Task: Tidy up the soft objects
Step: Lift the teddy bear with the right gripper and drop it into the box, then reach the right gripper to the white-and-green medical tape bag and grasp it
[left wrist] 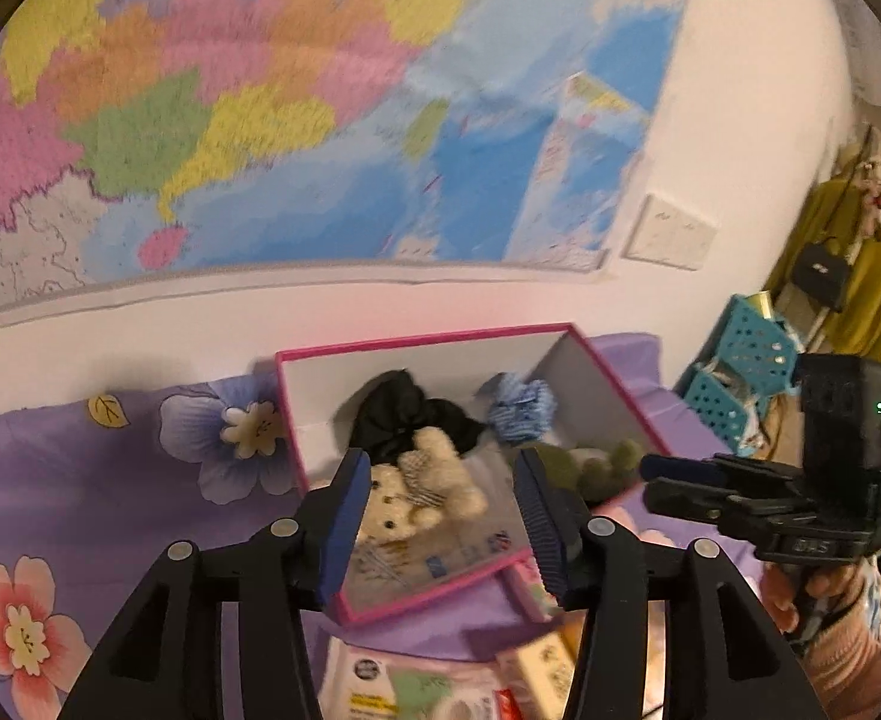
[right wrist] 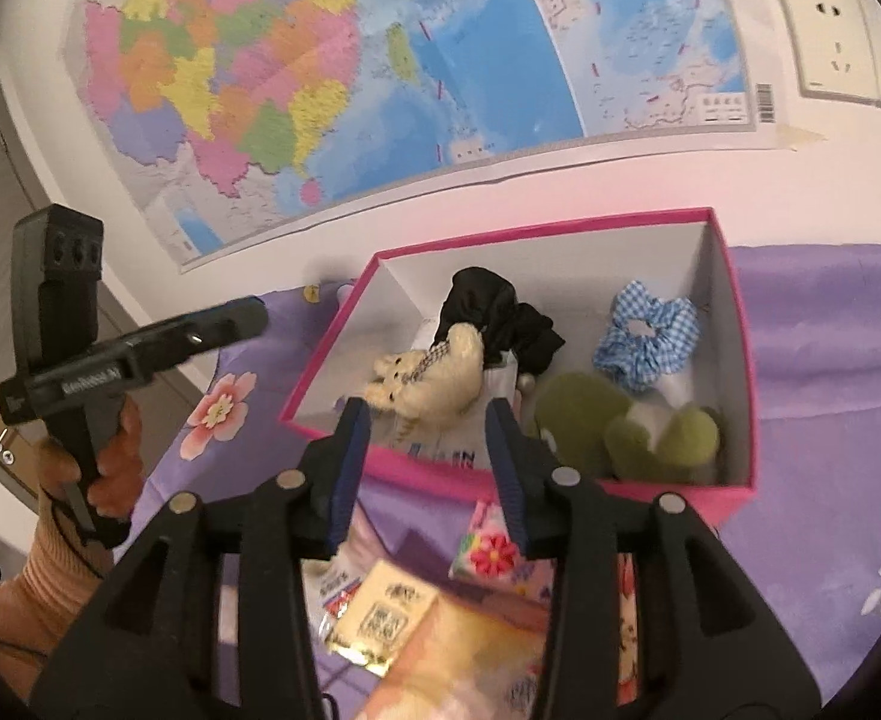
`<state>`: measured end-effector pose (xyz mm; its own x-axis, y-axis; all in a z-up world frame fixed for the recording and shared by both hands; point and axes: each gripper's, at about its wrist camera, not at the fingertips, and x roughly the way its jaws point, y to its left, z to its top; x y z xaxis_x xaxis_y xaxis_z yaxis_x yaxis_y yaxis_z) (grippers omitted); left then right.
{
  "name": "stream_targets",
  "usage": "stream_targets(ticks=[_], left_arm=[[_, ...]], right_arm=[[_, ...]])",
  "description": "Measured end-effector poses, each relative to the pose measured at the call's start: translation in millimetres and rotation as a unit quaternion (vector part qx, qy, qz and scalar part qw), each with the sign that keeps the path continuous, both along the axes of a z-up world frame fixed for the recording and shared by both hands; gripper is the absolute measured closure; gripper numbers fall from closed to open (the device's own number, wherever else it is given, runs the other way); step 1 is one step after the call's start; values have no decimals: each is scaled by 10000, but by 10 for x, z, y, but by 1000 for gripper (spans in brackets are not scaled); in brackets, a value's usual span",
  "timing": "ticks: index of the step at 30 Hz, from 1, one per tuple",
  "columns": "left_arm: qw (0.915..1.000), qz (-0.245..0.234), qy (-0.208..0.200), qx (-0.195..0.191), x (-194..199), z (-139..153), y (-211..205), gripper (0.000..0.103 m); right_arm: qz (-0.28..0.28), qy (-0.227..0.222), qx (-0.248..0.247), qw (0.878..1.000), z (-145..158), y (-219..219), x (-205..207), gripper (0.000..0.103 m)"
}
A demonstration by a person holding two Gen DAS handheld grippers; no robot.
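Observation:
A pink box (left wrist: 416,345) (right wrist: 536,228) with white inner walls sits on a purple flowered sheet. Inside lie a cream teddy bear (left wrist: 440,471) (right wrist: 434,378), a black cloth (left wrist: 404,414) (right wrist: 488,306), a blue gingham scrunchie (left wrist: 521,411) (right wrist: 644,342) and a green plush (left wrist: 590,465) (right wrist: 632,426). My left gripper (left wrist: 440,468) hovers open over the box's near edge, nothing between its pads. My right gripper (right wrist: 428,420) hangs open over the near wall, also empty. Each gripper shows from the side in the other's view, hand-held.
In front of the box lie several flat packets: a yellow one (right wrist: 386,612), a pink flowered one (right wrist: 491,549) and a white tissue pack (left wrist: 392,684). A wall map (right wrist: 344,72) and sockets (right wrist: 830,42) are behind. Teal baskets (left wrist: 740,372) stand far right.

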<state>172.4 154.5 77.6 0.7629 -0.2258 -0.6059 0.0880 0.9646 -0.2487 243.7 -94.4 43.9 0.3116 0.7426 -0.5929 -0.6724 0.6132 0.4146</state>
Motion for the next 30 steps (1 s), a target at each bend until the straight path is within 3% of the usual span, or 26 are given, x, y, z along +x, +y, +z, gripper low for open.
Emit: stream_targets(ticks=[11, 22, 26, 30], left_arm=[[9965, -712, -326, -286, -624, 162, -447, 51], [9900, -1394, -136, -173, -1115, -123, -1111, 51], [9896, -1435, -13, -8, -1239, -274, -1270, 51], [9920, -1246, -177, 14, -1472, -277, -1152, 51]], right_arm=[[194, 169, -179, 9995, -176, -256, -295, 60], [346, 423, -417, 9976, -468, -351, -460, 59], [499, 409, -403, 9971, -476, -300, -527, 59], [777, 346, -366, 9957, -450, -164, -656, 59]])
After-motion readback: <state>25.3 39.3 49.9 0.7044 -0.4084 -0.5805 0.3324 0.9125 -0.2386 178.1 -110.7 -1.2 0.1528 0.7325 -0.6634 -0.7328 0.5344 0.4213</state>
